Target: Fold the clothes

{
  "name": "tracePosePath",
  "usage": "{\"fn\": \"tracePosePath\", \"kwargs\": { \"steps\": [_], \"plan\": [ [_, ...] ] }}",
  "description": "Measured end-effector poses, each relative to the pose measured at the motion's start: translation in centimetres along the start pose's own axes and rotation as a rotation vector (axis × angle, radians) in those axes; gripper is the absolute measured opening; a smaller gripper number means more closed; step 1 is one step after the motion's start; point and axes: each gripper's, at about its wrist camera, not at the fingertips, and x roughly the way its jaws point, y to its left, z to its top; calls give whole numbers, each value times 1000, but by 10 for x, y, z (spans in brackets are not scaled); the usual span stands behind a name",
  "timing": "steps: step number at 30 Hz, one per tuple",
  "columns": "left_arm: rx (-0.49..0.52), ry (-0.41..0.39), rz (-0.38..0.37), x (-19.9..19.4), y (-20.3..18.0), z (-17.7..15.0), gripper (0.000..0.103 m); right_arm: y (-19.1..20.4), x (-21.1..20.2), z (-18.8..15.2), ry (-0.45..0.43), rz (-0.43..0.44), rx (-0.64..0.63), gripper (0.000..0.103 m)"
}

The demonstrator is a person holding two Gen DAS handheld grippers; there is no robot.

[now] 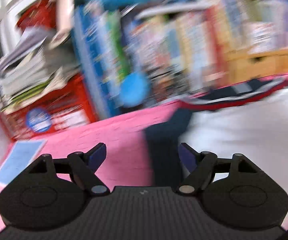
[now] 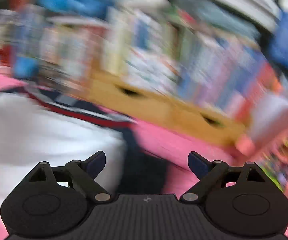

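Both grippers stand spread with nothing between their fingers: the left gripper [image 1: 143, 150] hangs over pink worktop [image 1: 114, 136], the right gripper [image 2: 147, 159] over the same surface. Between them lies the white garment [image 1: 243, 132] with navy-and-red trim [image 1: 243, 101], spread flat. Behind it, blurred books [image 1: 184, 46] line the back.

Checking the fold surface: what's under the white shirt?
The white shirt with navy and red trim lies on a pink cover, which shows past its edges in both wrist views. What is under the shirt's middle is covered, and both views are blurred.
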Motion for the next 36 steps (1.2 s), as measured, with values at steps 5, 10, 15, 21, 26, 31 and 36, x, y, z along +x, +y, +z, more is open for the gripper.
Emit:
{"fn": "tracePosePath", "kwargs": {
  "steps": [5,10,15,21,26,31,36],
  "plan": [
    [70,23,-124,-35,-62,-19,84,97,-33,17,-53,293,-18,83],
    [26,135,1,-17,-47,-43,92,126,-12,2,91,276,27,62],
    [-54,147,111,-29,0,-59,100,27,-24,-57,192,48,256,42],
    [-37,165,179,-43,9,-62,100,-38,-57,-104,247,-263,217,43],
    [35,89,133,-75,-4,-64,92,-46,-81,-118,217,-168,249,44],
    [232,-45,-87,-108,-69,-45,93,23,-100,-94,65,95,79,68],
    [490,-72,-139,-99,-142,-48,93,85,-84,-57,8,248,-8,72]
  ]
}}
